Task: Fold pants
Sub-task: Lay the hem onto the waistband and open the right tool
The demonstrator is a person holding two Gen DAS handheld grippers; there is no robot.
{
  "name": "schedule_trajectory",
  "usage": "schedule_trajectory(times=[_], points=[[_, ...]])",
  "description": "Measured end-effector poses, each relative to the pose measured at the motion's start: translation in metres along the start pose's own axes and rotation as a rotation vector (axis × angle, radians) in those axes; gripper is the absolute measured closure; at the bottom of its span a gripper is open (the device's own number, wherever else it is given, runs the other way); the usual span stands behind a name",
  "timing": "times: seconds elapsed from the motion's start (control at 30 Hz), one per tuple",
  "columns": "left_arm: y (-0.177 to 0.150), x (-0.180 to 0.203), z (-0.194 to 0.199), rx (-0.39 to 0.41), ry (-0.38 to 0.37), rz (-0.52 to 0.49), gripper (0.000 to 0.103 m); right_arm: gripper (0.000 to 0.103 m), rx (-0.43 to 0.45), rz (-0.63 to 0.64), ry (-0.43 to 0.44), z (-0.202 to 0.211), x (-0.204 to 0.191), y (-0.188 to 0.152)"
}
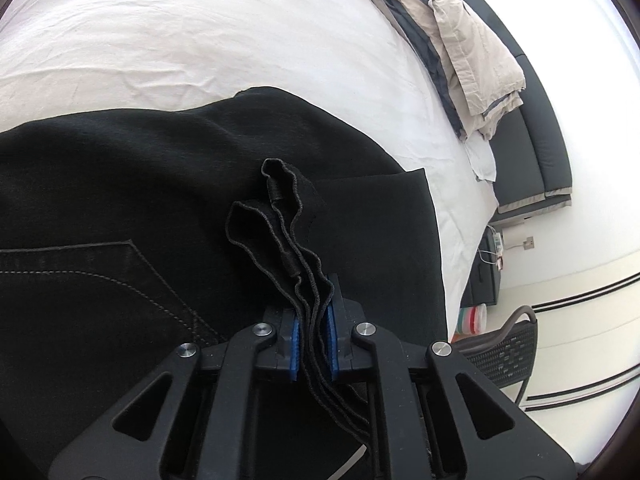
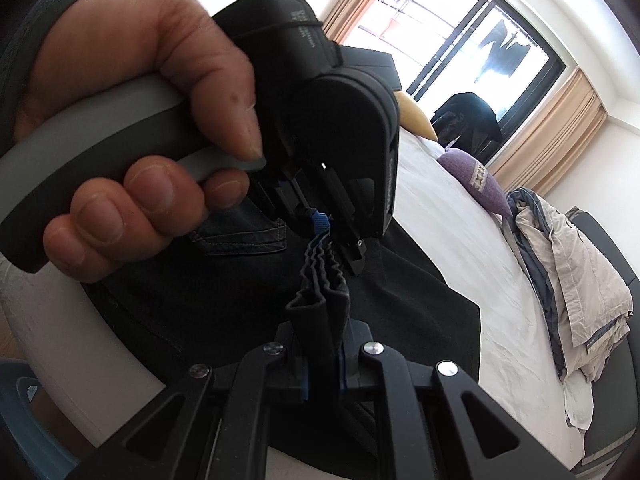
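We've got both grippers clamped on the bunched hem of the black pants (image 1: 120, 208), left gripper (image 1: 312, 344) and right gripper (image 2: 324, 364), low centre frame; lower evenly, keeping layers aligned.

Strong daylight enters through large dark-framed window (image 2: 476, 52), panes blown out to white. White bed sheet (image 1: 200, 40) bright, near overexposed, faint crease shadows. Black denim pants (image 1: 120, 200) underexposed, stitching barely readable. Pale wall at right edge of left wrist view glares. Heavy fisheye bending, dark vignette in corners. Bare hand (image 2: 132, 152) close to lens, slightly soft.
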State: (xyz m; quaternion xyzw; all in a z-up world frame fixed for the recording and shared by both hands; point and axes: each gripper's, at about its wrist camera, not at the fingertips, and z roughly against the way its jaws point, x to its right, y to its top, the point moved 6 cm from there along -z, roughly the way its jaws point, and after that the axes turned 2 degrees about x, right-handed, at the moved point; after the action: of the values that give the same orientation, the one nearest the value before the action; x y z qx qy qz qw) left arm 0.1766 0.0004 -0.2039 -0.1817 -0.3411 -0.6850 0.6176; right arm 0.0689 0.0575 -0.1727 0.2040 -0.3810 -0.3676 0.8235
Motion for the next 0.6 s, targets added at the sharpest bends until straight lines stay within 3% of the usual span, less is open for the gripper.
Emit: schedule_trajectory(times=[0.43, 0.6], points=[[-0.01, -0.033, 0.01, 0.002, 0.057, 0.017, 0.092, 0.092, -0.048, 0.056, 0.063, -0.017, -0.011, -0.003], [-0.016, -0.043, 0.032, 0.004, 0.096, 0.013, 0.088, 0.084, -0.064, -0.011, 0.131, -0.017, -0.013, -0.015]])
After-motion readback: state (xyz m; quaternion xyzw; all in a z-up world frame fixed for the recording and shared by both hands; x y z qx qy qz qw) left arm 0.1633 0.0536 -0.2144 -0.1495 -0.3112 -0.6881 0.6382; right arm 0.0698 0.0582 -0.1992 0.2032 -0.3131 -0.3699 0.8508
